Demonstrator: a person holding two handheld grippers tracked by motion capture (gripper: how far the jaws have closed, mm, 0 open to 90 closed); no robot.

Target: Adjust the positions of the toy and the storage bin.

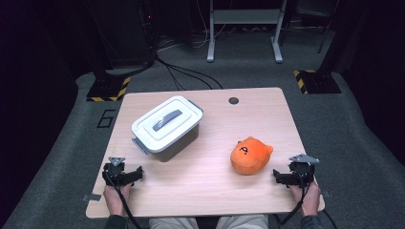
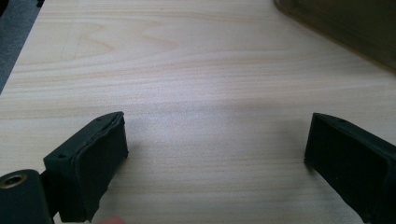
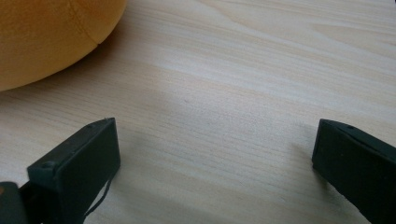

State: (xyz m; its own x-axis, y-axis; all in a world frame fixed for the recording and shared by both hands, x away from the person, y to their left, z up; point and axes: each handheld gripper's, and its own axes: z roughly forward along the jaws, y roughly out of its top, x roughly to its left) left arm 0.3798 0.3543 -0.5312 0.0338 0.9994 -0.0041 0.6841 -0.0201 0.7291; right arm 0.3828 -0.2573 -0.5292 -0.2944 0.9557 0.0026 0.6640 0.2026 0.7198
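A grey storage box with a white lid and grey handle (image 1: 167, 127) sits left of centre on the wooden table (image 1: 210, 191). An orange plush toy (image 1: 250, 155) lies right of centre. My left gripper (image 1: 122, 172) rests near the front left edge, open, with bare wood between its jaws (image 2: 215, 144); the box's dark corner (image 2: 345, 28) shows at that view's upper right. My right gripper (image 1: 292, 174) rests near the front right edge, open and empty (image 3: 215, 144), just right of the plush, whose orange side (image 3: 42, 37) shows at the upper left.
A round cable hole (image 1: 233, 100) is in the table's far edge. Beyond the table are black cables on grey carpet, yellow-black striped stand bases (image 1: 109, 88) and a white frame's legs (image 1: 243, 33).
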